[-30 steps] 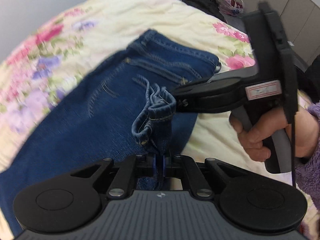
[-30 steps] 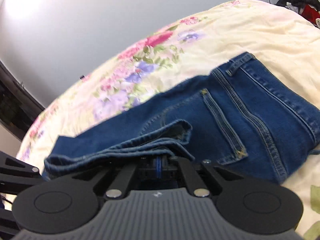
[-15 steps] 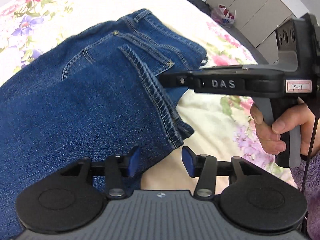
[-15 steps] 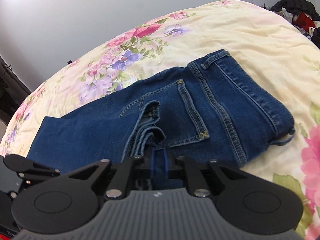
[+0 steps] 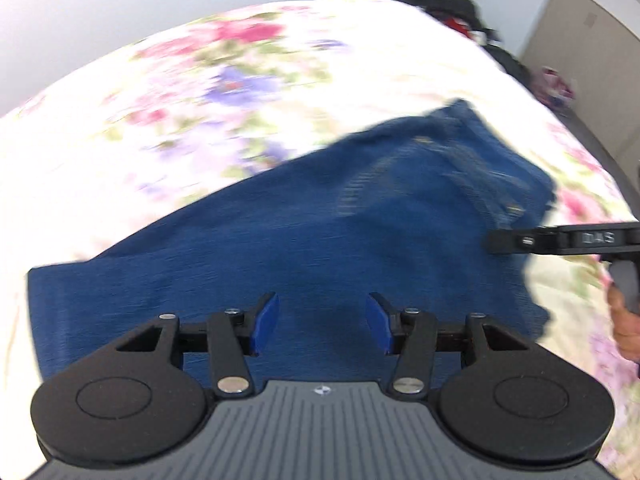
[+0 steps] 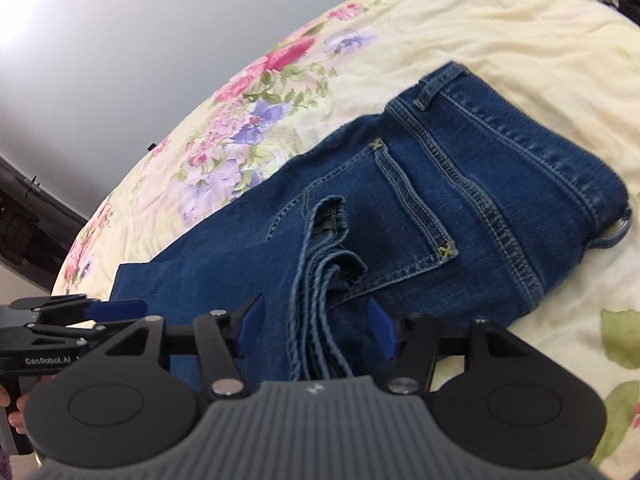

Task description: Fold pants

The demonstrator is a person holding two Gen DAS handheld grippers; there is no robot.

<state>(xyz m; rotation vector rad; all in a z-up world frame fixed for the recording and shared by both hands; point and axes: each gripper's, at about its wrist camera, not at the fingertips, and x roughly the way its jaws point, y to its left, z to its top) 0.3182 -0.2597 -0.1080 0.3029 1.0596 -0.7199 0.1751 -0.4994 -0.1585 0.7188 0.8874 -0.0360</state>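
**Leg hems released onto the seat of the jeans; first fold laid**

Nearest the right wrist camera, the right gripper (image 6: 314, 330) is being held with its blue pads standing apart, nothing clamped; half a second ago those pads were being pressed together on the bunched leg hems (image 6: 326, 280). The hems are now lying loose between the open pads, resting on the seat of the jeans (image 6: 460, 208), just beside the back pocket. The left gripper (image 5: 318, 326) is likewise being held open over plain denim, gripping nothing; a second ago it was being kept closed on the cuff. The left view is being blurred by motion, so a withdrawal is being inferred.

Farther out, the jeans are being seen lying doubled on the floral bedspread (image 6: 500, 28), waistband toward the far side. A dark heap of clothes is being glimpsed beyond the bed edge.

Judgement: the legs-to-waist fold is being counted as placed. The hems are sitting rumpled, so smoothing or a second fold is probably being called for.
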